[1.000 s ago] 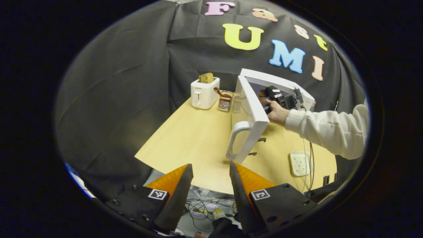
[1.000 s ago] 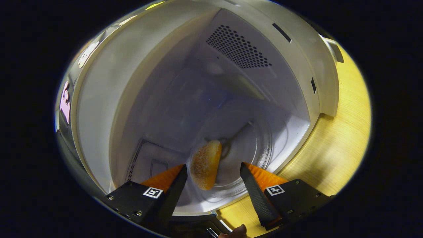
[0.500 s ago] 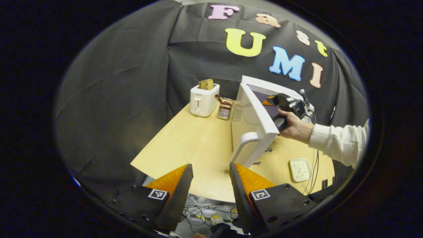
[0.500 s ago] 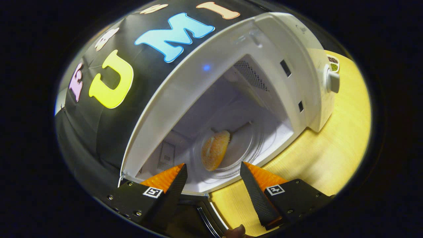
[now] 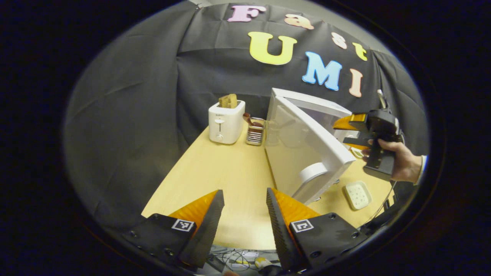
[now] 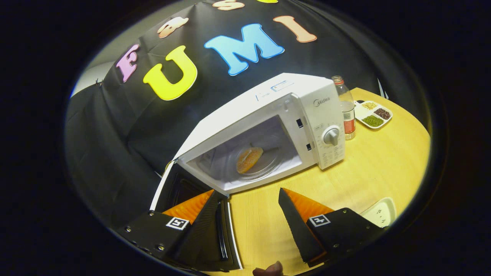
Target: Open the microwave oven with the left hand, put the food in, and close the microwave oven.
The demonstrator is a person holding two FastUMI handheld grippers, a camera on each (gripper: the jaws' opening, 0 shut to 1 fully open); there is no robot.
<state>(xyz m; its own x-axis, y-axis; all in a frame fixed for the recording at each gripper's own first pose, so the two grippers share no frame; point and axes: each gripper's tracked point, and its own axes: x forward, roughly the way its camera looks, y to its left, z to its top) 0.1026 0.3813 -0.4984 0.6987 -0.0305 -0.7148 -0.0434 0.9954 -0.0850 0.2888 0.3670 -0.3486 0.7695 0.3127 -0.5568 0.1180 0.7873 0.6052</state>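
The white microwave (image 6: 307, 103) stands on the wooden table (image 6: 376, 168) with its door (image 5: 303, 149) swung wide open. An orange-brown bread roll (image 6: 249, 159) lies on the glass turntable inside, apart from both grippers. My right gripper (image 6: 249, 214) is open and empty, hanging in front of the cavity well back from it. In the left gripper view the right gripper (image 5: 351, 134) is held by a hand beyond the door's edge. My left gripper (image 5: 241, 214) is open and empty over the table's near edge, short of the door handle (image 5: 312, 174).
A white toaster (image 5: 225, 122) with bread in it and a wire utensil holder (image 5: 254, 132) stand at the back left of the microwave. A bottle (image 6: 347, 111) and a divided tray of beans (image 6: 372, 113) sit to its right. A white perforated pad (image 5: 356, 194) lies near the front.
My right gripper has pulled back out of the microwave, leaving the roll on the turntable. The left gripper has shifted slightly; the door stays open.
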